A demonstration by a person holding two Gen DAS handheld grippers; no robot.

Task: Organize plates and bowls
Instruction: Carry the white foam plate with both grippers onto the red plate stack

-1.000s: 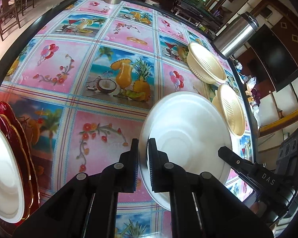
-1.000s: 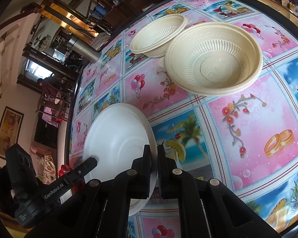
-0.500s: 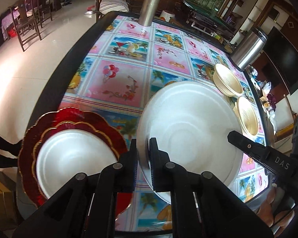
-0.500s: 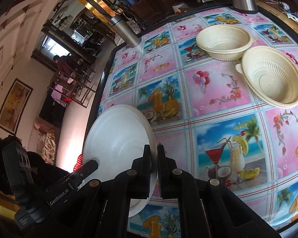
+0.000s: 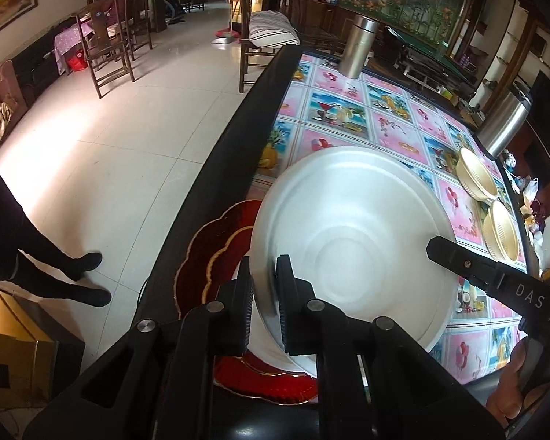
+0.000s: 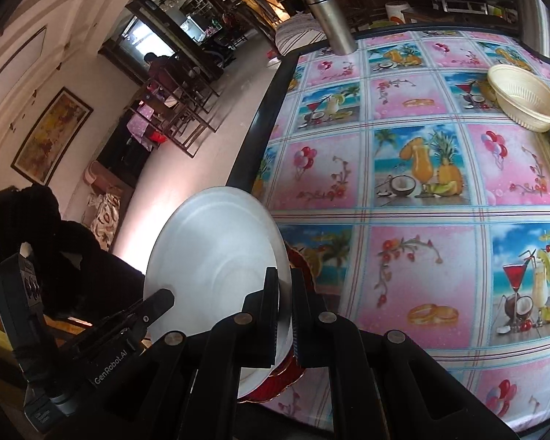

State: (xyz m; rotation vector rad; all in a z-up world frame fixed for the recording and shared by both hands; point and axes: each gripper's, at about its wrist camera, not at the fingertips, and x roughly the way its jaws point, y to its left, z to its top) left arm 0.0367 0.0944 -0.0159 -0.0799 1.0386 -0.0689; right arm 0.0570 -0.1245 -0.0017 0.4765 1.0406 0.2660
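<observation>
Both grippers (image 5: 263, 293) (image 6: 283, 304) clamped on white plate (image 5: 348, 234); red plates (image 5: 198, 267) beneath, bowls (image 5: 476, 179) apart.

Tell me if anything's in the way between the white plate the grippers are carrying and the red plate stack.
Nothing visible. The white plate, clamped by the left gripper and right gripper, hangs tilted right over the red plate stack, whose top white plate peeks out beneath.

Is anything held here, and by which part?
Yes: the white plate, pinched at opposite rim edges by the left gripper and the right gripper.
</observation>
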